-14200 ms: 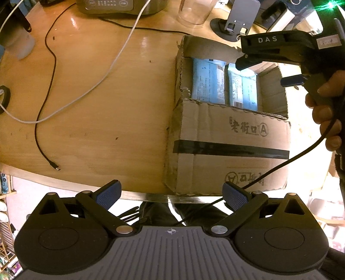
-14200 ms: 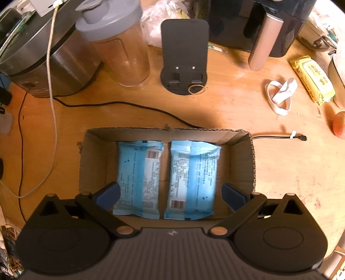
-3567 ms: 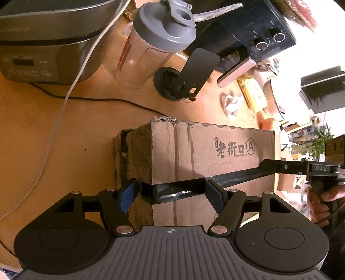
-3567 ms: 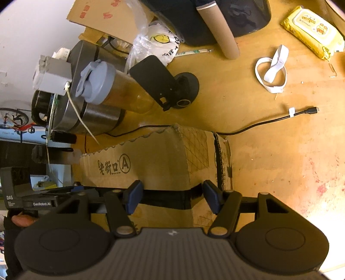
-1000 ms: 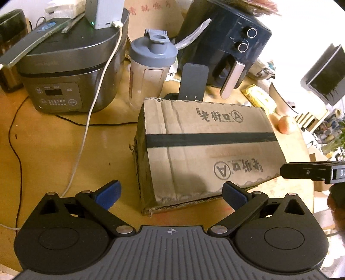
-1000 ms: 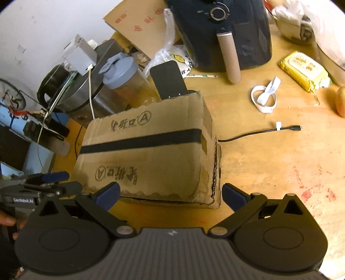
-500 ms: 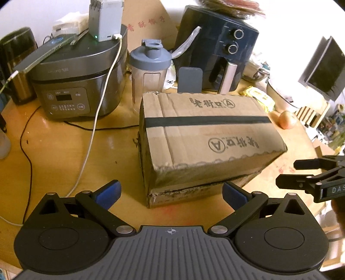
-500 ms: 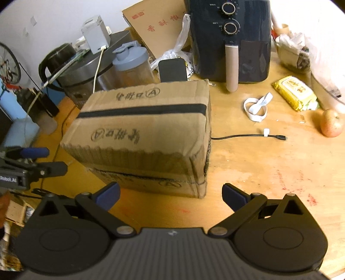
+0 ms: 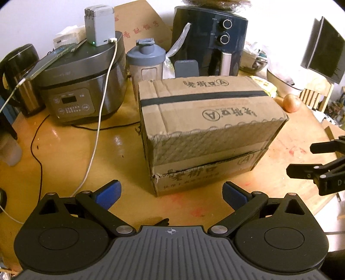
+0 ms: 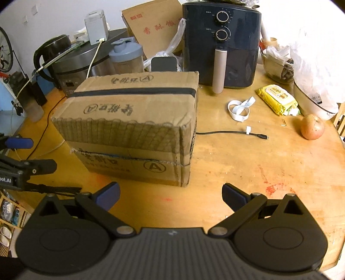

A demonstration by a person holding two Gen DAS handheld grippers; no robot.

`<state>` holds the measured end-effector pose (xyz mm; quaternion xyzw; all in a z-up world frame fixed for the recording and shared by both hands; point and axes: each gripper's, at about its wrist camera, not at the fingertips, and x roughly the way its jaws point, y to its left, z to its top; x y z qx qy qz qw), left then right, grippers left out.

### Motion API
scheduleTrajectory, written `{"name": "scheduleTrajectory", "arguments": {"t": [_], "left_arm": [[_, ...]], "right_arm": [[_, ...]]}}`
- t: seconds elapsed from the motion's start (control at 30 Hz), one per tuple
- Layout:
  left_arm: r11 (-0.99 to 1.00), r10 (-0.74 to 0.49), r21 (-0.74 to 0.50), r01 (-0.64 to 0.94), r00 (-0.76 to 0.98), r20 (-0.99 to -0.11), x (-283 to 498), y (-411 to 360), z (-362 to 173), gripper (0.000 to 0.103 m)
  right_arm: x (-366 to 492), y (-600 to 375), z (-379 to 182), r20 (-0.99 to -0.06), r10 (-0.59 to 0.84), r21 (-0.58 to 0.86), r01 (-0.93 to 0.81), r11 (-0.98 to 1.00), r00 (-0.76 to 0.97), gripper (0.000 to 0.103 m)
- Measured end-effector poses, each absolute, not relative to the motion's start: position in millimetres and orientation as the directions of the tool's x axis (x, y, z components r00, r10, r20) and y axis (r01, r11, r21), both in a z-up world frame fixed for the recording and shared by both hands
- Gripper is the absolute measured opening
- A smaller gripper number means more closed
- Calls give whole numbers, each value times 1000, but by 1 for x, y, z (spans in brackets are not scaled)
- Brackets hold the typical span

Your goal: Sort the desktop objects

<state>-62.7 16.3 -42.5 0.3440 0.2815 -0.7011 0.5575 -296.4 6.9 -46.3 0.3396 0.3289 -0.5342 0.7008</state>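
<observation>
1. A closed cardboard box (image 9: 207,129) sits on the wooden table (image 9: 71,150).
2. The left gripper (image 9: 171,191) hangs before it, jaws spread wide, empty.
3. The right gripper (image 9: 301,159) shows at the right edge.
4. A rice cooker (image 9: 82,86) stands behind, left.

Round wooden table (image 10: 248,163), scuffed and red-stained, glossy under warm light. White wall (image 10: 60,13) behind, with a small socket plate at upper left. Dark monitor (image 9: 323,47) off to the right, above a wooden chair back (image 9: 315,99). Low shelves (image 10: 8,217) beyond the table's left edge.
</observation>
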Motion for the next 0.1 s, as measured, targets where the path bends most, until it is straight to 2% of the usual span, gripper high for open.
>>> {"name": "scheduleTrajectory", "arguments": {"t": [0.1], "left_arm": [[-220, -595, -14, 975, -146, -791, -61, 19, -45, 103]], "right_arm": [[-296, 11, -48, -824, -527, 123, 973, 195, 210, 103]]}}
